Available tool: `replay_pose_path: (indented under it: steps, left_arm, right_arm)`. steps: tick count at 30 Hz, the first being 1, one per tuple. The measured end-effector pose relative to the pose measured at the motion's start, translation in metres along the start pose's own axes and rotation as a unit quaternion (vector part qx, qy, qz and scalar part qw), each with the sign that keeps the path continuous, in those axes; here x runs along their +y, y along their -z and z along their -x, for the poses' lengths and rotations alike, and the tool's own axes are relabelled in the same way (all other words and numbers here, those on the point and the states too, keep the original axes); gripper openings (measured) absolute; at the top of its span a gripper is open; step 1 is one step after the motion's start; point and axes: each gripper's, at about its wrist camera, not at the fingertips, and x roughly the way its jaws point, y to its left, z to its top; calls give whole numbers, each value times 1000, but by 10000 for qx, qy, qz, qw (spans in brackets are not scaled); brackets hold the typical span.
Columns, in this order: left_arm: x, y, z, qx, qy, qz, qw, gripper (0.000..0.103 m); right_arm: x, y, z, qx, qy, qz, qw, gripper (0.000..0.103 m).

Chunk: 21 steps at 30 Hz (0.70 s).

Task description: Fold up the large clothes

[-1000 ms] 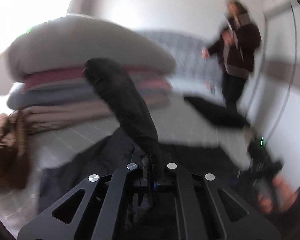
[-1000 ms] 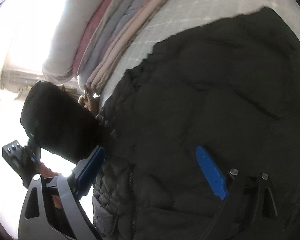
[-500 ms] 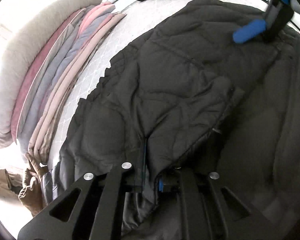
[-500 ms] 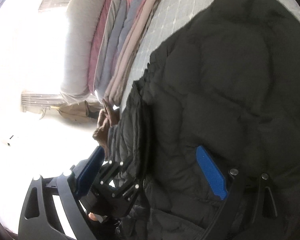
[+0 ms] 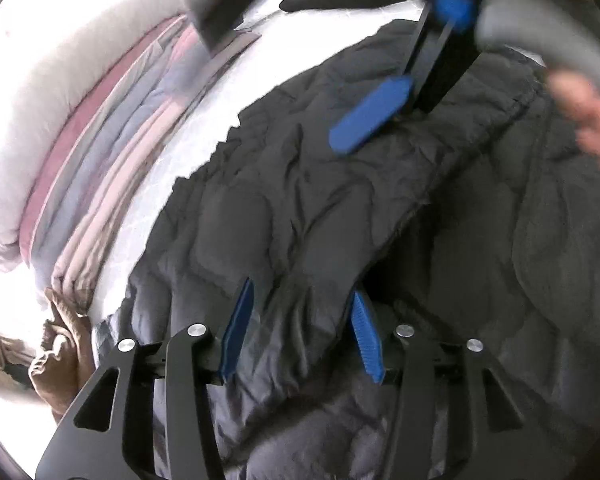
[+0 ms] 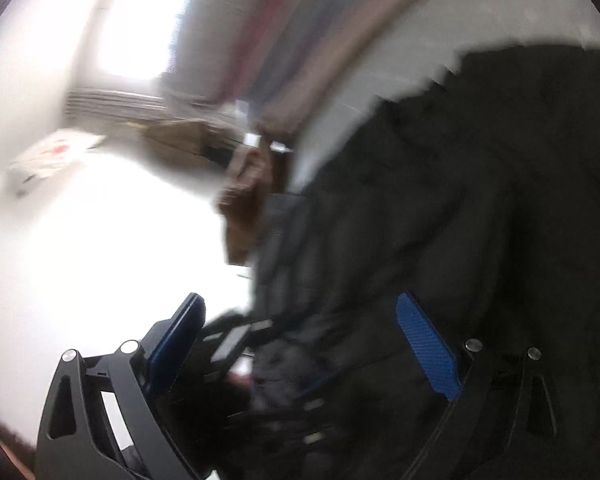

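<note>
The jacket (image 5: 340, 208) lay spread on the bed (image 5: 204, 128), its folded-over sleeve between the parted left tongs (image 5: 300, 332). A stack of folded bedding (image 5: 100, 140) sat left of it; the right tongs (image 5: 404, 76) hovered beyond.

A second ago our left gripper (image 5: 300, 332) was clamped on a fold of the black jacket (image 5: 340, 220), held up high above the bed (image 5: 220, 92). Now that fold lies flat on the jacket, and the jaws have just been opening; the sleeve end sits between the blue pads without being pinched. Our right gripper (image 6: 300, 344), open-jawed, has swung toward the jacket's edge nearest the brown garment (image 6: 244, 208).
</note>
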Motion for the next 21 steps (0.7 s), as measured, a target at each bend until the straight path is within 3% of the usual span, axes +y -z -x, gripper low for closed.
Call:
replay_pose_path:
  steps: [1, 2, 5, 7, 9, 10, 14, 15, 17, 18, 21]
  left_arm:
    - [6, 5, 2, 11, 171, 144, 9997, 46]
    - [13, 9, 2, 17, 243, 285, 9993, 46]
    - [46, 25, -1, 66, 353, 939, 9949, 46]
    - [76, 39, -6, 72, 439, 1540, 9871, 46]
    - [109, 56, -14, 104, 584, 2277, 9719, 47]
    - [128, 68, -20, 131, 642, 2742, 9594, 47]
    - [162, 104, -44, 357, 898, 3648, 9260, 47]
    - [163, 109, -48, 394, 899, 3699, 9239, 47]
    - [159, 114, -55, 450, 811, 3628, 9272, 47]
    - [157, 114, -57, 461, 796, 3605, 9282, 48]
    - [154, 114, -58, 490, 717, 3581, 9296, 48]
  right_arm:
    - [-12, -6, -4, -62, 305, -52, 9995, 93]
    - [-17, -8, -5, -117, 323, -109, 9994, 93]
    - [-25, -13, 9, -408, -95, -479, 9980, 93]
    - [-14, -11, 18, -492, -169, -267, 9983, 93]
    - [-16, -10, 17, -409, 141, -179, 9989, 93]
    - [-25, -9, 13, -302, 213, -270, 9990, 93]
    - [-40, -4, 26, -578, -422, -575, 9958, 93]
    - [-36, -2, 29, -609, -236, -424, 9970, 94]
    - [-38, -3, 17, -246, 537, -292, 9978, 96]
    - [-41, -2, 10, -89, 643, -293, 9975, 96]
    - [-39, -2, 14, -210, 525, -363, 9977, 96]
